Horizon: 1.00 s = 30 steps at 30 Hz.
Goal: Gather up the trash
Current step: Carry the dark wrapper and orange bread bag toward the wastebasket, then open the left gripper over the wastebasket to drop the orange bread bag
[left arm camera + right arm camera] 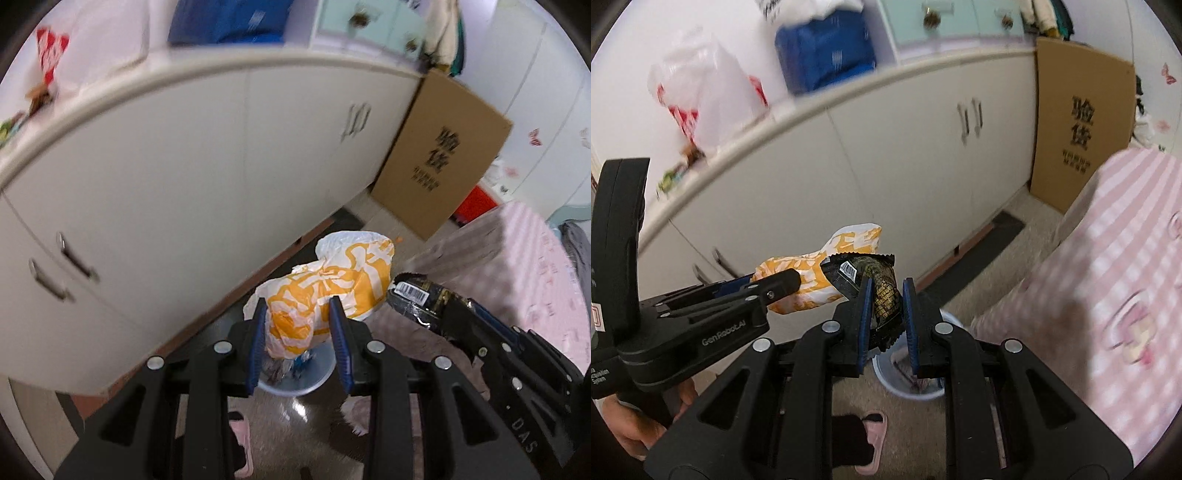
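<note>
My left gripper is shut on a crumpled white and orange plastic bag, which bulges out past its blue pads. In the right wrist view the same bag sticks out of the left gripper at the left. My right gripper is shut on a black and gold snack wrapper with a barcode; the left wrist view shows that wrapper at the right. Both held items hang above a pale blue waste bin on the floor, its rim showing below the right fingers, with scraps inside.
A long white cabinet with metal handles runs behind the bin. A cardboard box leans at its far end. A bed with a pink checked cover lies to the right. A foot in a pink slipper stands on the floor.
</note>
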Motion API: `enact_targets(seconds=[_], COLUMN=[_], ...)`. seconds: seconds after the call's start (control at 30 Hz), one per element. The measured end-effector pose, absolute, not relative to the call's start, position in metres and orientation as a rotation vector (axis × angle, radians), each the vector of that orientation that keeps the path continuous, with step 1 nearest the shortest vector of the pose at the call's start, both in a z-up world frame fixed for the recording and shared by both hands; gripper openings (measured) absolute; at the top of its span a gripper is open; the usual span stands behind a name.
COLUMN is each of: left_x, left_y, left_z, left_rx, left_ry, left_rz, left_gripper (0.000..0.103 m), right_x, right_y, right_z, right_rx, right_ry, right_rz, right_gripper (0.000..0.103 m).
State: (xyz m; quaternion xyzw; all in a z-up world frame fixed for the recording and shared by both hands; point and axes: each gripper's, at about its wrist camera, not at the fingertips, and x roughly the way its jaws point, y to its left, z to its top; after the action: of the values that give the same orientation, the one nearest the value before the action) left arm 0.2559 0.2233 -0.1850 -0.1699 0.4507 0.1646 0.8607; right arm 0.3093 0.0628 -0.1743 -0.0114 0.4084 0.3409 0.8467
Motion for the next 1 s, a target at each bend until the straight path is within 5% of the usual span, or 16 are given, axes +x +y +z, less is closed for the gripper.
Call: enact_targets(seconds=[0.67, 0.87, 1.0], left_x=[0.313, 0.322, 0.322], left_y=[0.229, 0.228, 0.232], left_z=[-0.300, -0.305, -0.305], left_rx=[-0.374, -0.378, -0.391], left_ry=[1.156, 1.164, 1.165], left_rz=[0.341, 0.339, 0.347], left_gripper=[0.035, 0.057, 0.058], right_x=[0.345, 0.353, 0.355], right_y=[0.085, 0.085, 0.085], right_z=[-0.270, -0.279, -0.280], right_rx=[-0.140, -0.134, -0.131], right_ry=[0.985, 0.997, 1.002], right_rz=[0.609, 0.594, 0.592], right_gripper=[0.017, 0.017, 0.017])
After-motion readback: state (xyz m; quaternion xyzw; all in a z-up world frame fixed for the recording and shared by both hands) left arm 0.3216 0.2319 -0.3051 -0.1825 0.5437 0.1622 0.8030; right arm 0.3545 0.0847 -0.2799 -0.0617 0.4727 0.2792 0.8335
